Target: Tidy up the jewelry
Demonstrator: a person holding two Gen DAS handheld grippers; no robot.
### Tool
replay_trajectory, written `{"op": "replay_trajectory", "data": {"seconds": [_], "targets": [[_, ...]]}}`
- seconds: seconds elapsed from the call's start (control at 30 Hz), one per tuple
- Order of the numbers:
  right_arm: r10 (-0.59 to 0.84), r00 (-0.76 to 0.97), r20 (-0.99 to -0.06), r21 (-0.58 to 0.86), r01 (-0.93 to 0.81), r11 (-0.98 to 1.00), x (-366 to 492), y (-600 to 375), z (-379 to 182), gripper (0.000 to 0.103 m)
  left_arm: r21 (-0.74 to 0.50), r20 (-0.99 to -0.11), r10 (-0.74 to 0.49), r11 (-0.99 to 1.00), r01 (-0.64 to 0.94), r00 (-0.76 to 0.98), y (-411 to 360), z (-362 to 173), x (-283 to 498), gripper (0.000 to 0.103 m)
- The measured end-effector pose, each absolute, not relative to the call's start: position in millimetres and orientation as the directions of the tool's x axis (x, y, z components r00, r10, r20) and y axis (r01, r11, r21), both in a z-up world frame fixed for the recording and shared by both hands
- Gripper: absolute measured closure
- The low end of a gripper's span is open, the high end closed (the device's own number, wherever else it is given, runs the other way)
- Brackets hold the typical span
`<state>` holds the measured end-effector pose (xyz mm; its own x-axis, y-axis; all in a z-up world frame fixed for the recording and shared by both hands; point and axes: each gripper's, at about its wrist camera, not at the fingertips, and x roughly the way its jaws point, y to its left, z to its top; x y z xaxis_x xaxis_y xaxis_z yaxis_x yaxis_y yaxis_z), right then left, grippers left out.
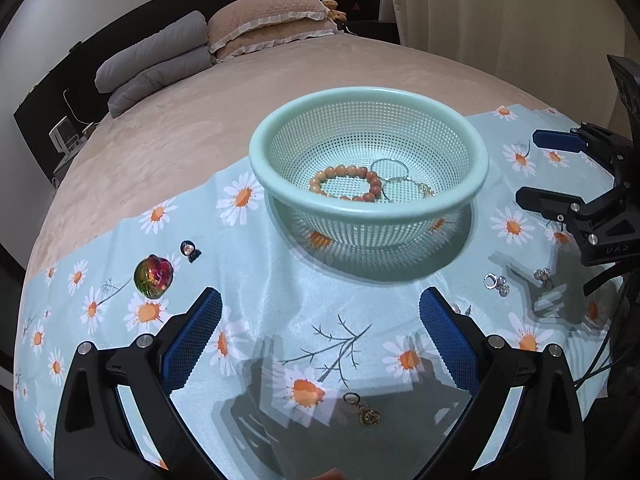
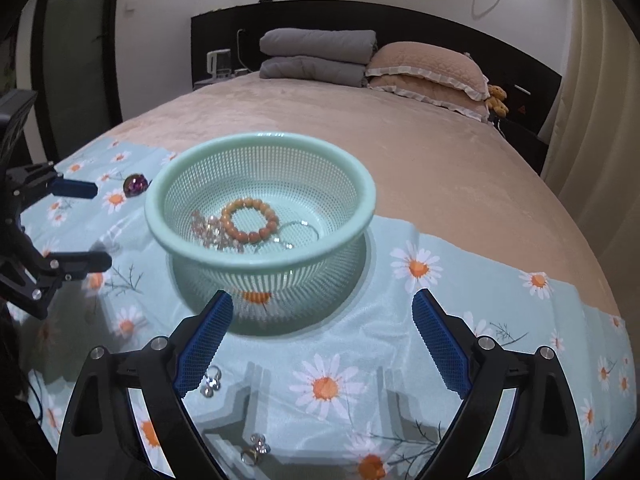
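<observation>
A mint green mesh basket (image 1: 472, 184) (image 2: 360, 184) stands on a daisy-print cloth (image 1: 280, 280) (image 2: 360, 332). It holds an orange bead bracelet (image 1: 348, 182) (image 2: 250, 220), a silver ring chain (image 1: 394, 178) (image 2: 298, 232) and a clear crystal bracelet (image 2: 212, 230). My left gripper (image 1: 320, 320) is open and empty above the cloth; a gold keyring charm (image 1: 364, 410) lies below it. My right gripper (image 2: 322, 320) is open and empty before the basket. Crystal earrings (image 2: 211, 382) (image 1: 496, 283) and another pair (image 2: 256, 450) (image 1: 545, 278) lie on the cloth.
An iridescent round ornament (image 1: 154, 276) (image 2: 135, 184) and a small dark charm (image 1: 189, 250) lie left of the basket. The cloth covers the foot of a pink bed (image 1: 240, 100) with pillows (image 2: 424, 68) and a folded grey blanket (image 2: 316, 56).
</observation>
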<state>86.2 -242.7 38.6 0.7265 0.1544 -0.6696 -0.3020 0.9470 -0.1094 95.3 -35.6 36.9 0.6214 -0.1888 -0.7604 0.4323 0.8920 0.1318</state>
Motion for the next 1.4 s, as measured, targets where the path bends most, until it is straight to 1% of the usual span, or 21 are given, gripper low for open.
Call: {"op": "replay_trajectory", "data": {"seconds": [0.13,0.27,0.37,0.47,0.53,0.6,0.63,0.67,0.73,0.8,0.83,0.87,0.9,0.93,0.97,1.0,1.03,1.07,1.1,1.17,1.4], "targets": [[0.153,0.714,-0.683,-0.09,-0.29,0.953,69.5,-249.6,27.8,0.016,0.136,-0.773,-0.188,0.884,0.448,0.606,-37.7,25.4,82.9,0.006],[0.162,0.69,-0.705,-0.05,-0.277,0.96,56.1,-255.4,12.6,0.016,0.111,-0.793,-0.2,0.881,0.46,0.575,-37.6,11.1,71.5,0.006],[0.15,0.686,-0.712,-0.038,-0.251,0.967,46.9,-258.1,2.4,0.016,0.077,-0.806,-0.217,0.884,0.461,0.55,-34.7,2.3,66.3,0.006],[0.148,0.652,-0.744,0.025,-0.194,0.981,44.4,-266.9,-12.0,0.018,0.037,-0.815,-0.235,0.891,0.452,0.53,-30.5,-4.5,63.6,0.006],[0.188,0.658,-0.729,0.087,-0.183,0.979,39.3,-271.6,-15.7,0.025,0.04,-0.808,-0.232,0.895,0.443,0.542,-29.0,-6.9,60.3,0.007],[0.212,0.653,-0.727,0.113,-0.19,0.975,35.5,-269.6,-20.3,0.039,-0.001,-0.798,-0.271,0.894,0.447,0.539,-26.4,-8.1,56.9,0.007],[0.217,0.651,-0.728,0.113,-0.198,0.974,33.8,-266.3,-22.4,0.043,-0.035,-0.792,-0.298,0.893,0.448,0.533,-24.5,-9.0,56.4,0.007],[0.211,0.656,-0.724,0.097,-0.206,0.974,30.4,-262.3,-23.7,0.045,-0.067,-0.793,-0.319,0.893,0.445,0.519,-23.1,-11.1,56.7,0.007],[0.202,0.663,-0.721,0.065,-0.225,0.972,23.8,-254.2,-25.8,0.051,-0.089,-0.798,-0.326,0.895,0.437,0.506,-23.1,-16.8,56.2,0.008],[0.198,0.669,-0.717,0.056,-0.227,0.972,20.1,-251.2,-26.7,0.059,-0.059,-0.792,-0.31,0.896,0.439,0.526,-27.3,-20.7,51.2,0.019],[0.191,0.67,-0.718,0.045,-0.229,0.972,18.7,-249.2,-27.7,0.063,-0.03,-0.79,-0.293,0.896,0.444,0.538,-30.4,-22.4,48.6,0.022],[0.19,0.671,-0.717,0.035,-0.237,0.971,18.4,-247.3,-27.3,0.069,-0.003,-0.788,-0.276,0.896,0.444,0.551,-33.0,-24.0,46.2,0.032],[0.19,0.672,-0.716,0.026,-0.246,0.969,16.7,-245.4,-27.9,0.075,0.007,-0.786,-0.27,0.896,0.445,0.556,-33.8,-24.5,45.2,0.036],[0.2,0.668,-0.717,0.029,-0.258,0.966,15.5,-244.6,-28.3,0.079,-0.002,-0.785,-0.282,0.891,0.453,0.551,-33.5,-24.5,44.4,0.039],[0.216,0.661,-0.719,0.04,-0.271,0.962,14.7,-243.8,-28.3,0.086,-0.008,-0.786,-0.291,0.887,0.462,0.546,-32.8,-23.8,43.9,0.046],[0.226,0.654,-0.721,0.044,-0.283,0.958,14.0,-242.8,-28.2,0.09,-0.007,-0.787,-0.294,0.884,0.468,0.542,-32.6,-23.1,42.9,0.054],[0.225,0.652,-0.724,0.036,-0.289,0.957,13.8,-241.6,-27.6,0.09,-0.011,-0.791,-0.3,0.879,0.477,0.534,-33.2,-22.5,42.3,0.058],[0.223,0.649,-0.728,0.027,-0.297,0.954,13.4,-240.3,-27.1,0.09,-0.013,-0.795,-0.304,0.874,0.486,0.525,-34.5,-22.0,41.3,0.069],[0.224,0.646,-0.73,0.025,-0.303,0.953,14.2,-240.5,-26.3,0.09,-0.013,-0.799,-0.308,0.867,0.498,0.516,-36.7,-21.5,40.4,0.083],[0.227,0.64,-0.734,0.021,-0.313,0.95,14.2,-240.5,-25.2,0.09,-0.025,-0.808,-0.323,0.854,0.519,0.492,-41.5,-21.7,39.9,0.096],[0.245,0.612,-0.752,0.015,-0.355,0.935,9.1,-245.8,-16.9,0.091,-0.069,-0.819,-0.353,0.843,0.533,0.452,-37.3,-17.6,40.6,0.099]]}}
